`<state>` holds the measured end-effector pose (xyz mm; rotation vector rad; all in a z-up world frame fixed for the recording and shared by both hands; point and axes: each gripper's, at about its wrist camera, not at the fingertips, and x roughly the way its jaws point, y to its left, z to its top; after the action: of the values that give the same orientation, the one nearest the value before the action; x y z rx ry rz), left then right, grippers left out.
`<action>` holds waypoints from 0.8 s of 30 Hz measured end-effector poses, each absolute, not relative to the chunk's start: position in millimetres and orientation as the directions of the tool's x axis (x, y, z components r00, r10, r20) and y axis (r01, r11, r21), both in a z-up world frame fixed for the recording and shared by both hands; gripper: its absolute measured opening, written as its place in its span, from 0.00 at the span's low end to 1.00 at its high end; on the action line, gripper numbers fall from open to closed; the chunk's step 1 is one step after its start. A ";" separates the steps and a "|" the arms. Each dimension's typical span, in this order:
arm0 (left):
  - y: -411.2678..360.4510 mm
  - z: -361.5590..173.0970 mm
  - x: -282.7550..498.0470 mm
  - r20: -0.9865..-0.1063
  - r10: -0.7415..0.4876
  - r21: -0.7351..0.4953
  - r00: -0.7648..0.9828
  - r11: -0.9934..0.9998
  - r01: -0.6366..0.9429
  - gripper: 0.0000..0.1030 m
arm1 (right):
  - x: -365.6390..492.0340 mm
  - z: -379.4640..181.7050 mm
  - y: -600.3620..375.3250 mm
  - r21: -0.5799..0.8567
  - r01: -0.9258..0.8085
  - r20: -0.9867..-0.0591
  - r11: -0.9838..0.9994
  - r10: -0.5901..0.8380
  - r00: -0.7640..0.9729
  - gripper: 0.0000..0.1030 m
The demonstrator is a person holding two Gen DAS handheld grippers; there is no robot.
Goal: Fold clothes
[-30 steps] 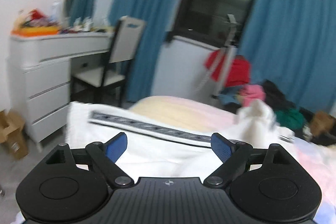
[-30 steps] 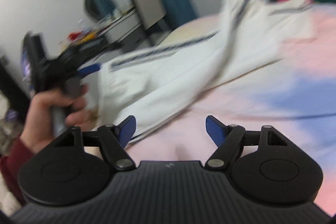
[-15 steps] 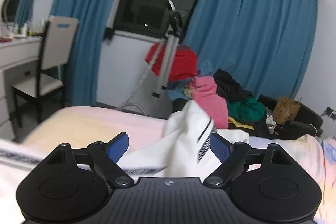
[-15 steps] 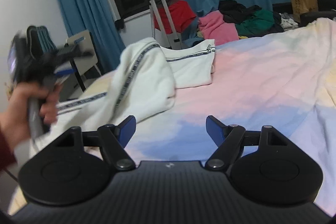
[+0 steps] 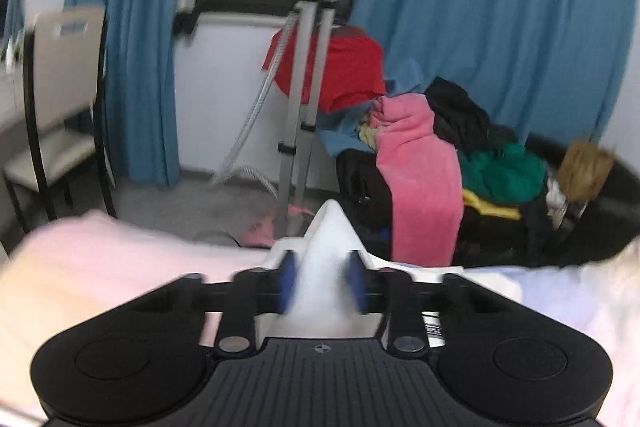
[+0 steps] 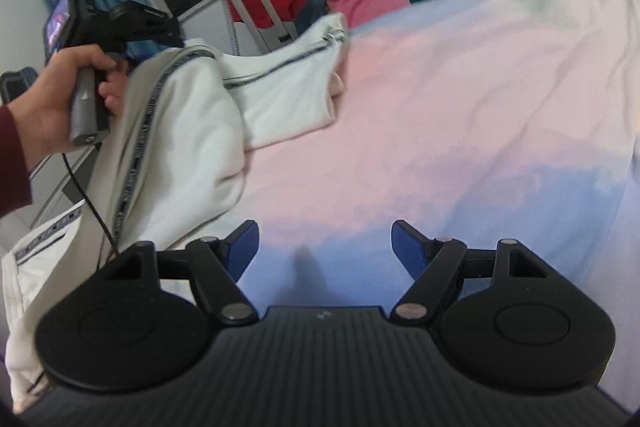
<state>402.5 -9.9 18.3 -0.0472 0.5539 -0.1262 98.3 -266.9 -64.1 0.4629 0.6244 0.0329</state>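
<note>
A white garment point(image 6: 188, 131) with dark patterned trim lies crumpled across the left part of the pink and blue bed sheet point(image 6: 460, 99). In the left wrist view a peak of its white fabric point(image 5: 328, 247) sticks up between the blue pads. My left gripper point(image 5: 322, 285) is shut on that fabric; it also shows in the right wrist view point(image 6: 148, 23), held by a hand at the far left. My right gripper point(image 6: 324, 247) is open and empty, low over bare sheet to the right of the garment.
Beyond the bed's far edge stand a garment steamer pole point(image 5: 308, 75), a heap of red, pink, green and black clothes point(image 5: 440, 147) and blue curtains point(image 5: 492, 11). A chair point(image 5: 56, 99) stands at the far left.
My left gripper has closed from open onto a raised fold of the white garment and moved toward the bed's far edge. My right gripper stayed open and dropped closer to the sheet.
</note>
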 end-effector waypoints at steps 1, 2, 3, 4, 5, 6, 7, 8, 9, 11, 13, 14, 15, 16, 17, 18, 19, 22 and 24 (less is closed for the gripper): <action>-15.9 21.2 396.4 -0.509 -0.128 -0.044 0.852 0.992 0.122 0.06 | 98.7 -66.0 -267.5 0.434 0.111 -0.556 0.894 0.169 0.814 0.73; -22.0 24.9 388.9 -0.492 -0.126 -0.012 0.861 0.990 0.138 0.05 | 98.5 -67.3 -267.8 0.440 0.113 -0.556 0.891 0.171 0.814 0.73; -27.4 29.9 378.5 -0.471 -0.132 0.017 0.872 0.987 0.158 0.05 | 96.8 -67.0 -267.1 0.442 0.115 -0.555 0.889 0.171 0.814 0.73; -31.2 35.1 365.7 -0.451 -0.145 0.037 0.881 0.983 0.180 0.04 | 94.6 -66.5 -266.3 0.445 0.116 -0.553 0.888 0.171 0.815 0.73; -34.3 40.3 350.3 -0.435 -0.164 0.048 0.885 0.978 0.205 0.04 | 91.9 -65.1 -265.9 0.446 0.115 -0.548 0.888 0.170 0.819 0.73; -37.4 45.5 335.0 -0.419 -0.184 0.059 0.889 0.972 0.229 0.04 | 90.6 -63.7 -266.5 0.446 0.112 -0.542 0.888 0.168 0.823 0.73; -40.3 51.0 317.0 -0.402 -0.204 0.077 0.892 0.964 0.255 0.04 | 88.8 -61.9 -267.0 0.446 0.110 -0.534 0.888 0.165 0.829 0.73; -42.2 56.0 295.7 -0.387 -0.222 0.104 0.895 0.954 0.281 0.04 | 85.6 -58.9 -267.0 0.443 0.108 -0.525 0.890 0.160 0.836 0.73; -43.0 58.7 273.6 -0.372 -0.237 0.130 0.898 0.944 0.303 0.04 | 82.4 -55.9 -267.0 0.441 0.107 -0.516 0.891 0.154 0.843 0.73; -42.6 60.3 225.8 -0.347 -0.267 0.172 0.899 0.924 0.341 0.04 | 75.2 -50.1 -266.2 0.436 0.108 -0.499 0.894 0.141 0.855 0.73; -31.6 54.5 180.2 -0.345 -0.301 0.148 0.889 0.918 0.368 0.03 | 68.3 -45.8 -265.8 0.433 0.106 -0.485 0.895 0.132 0.864 0.73; -25.6 50.0 157.2 -0.345 -0.313 0.135 0.885 0.916 0.377 0.03 | 64.9 -44.4 -265.9 0.434 0.104 -0.480 0.895 0.132 0.867 0.73; -20.4 44.6 135.8 -0.344 -0.321 0.133 0.882 0.913 0.384 0.03 | 62.0 -43.4 -266.9 0.444 0.104 -0.476 0.890 0.136 0.869 0.73; -15.1 38.3 114.2 -0.343 -0.329 0.128 0.880 0.912 0.391 0.03 | 58.8 -42.7 -269.2 0.465 0.103 -0.471 0.879 0.147 0.870 0.73; -9.7 30.6 92.3 -0.342 -0.337 0.116 0.877 0.911 0.395 0.03 | 55.7 -42.2 -272.7 0.494 0.100 -0.460 0.864 0.163 0.873 0.73; -3.5 22.7 71.6 -0.343 -0.343 0.105 0.874 0.911 0.399 0.03 | 52.0 -41.7 -276.1 0.525 0.096 -0.446 0.845 0.178 0.877 0.73; 3.9 14.6 53.0 -0.348 -0.347 0.096 0.871 0.911 0.402 0.03 | 48.4 -41.2 -279.5 0.556 0.091 -0.432 0.826 0.193 0.881 0.73; 23.3 -5.5 31.2 -0.370 -0.357 -0.008 0.858 0.925 0.381 0.03 | 39.5 -41.0 -289.3 0.642 0.075 -0.384 0.763 0.235 0.893 0.74; 35.8 -18.2 22.4 -0.386 -0.364 -0.089 0.848 0.929 0.358 0.03 | 37.1 -43.5 -294.1 0.700 0.076 -0.362 0.711 0.261 0.895 0.74</action>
<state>22.4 35.8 -18.2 -0.0137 0.4099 -0.3806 37.1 -294.1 -43.5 0.7808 0.4632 0.1067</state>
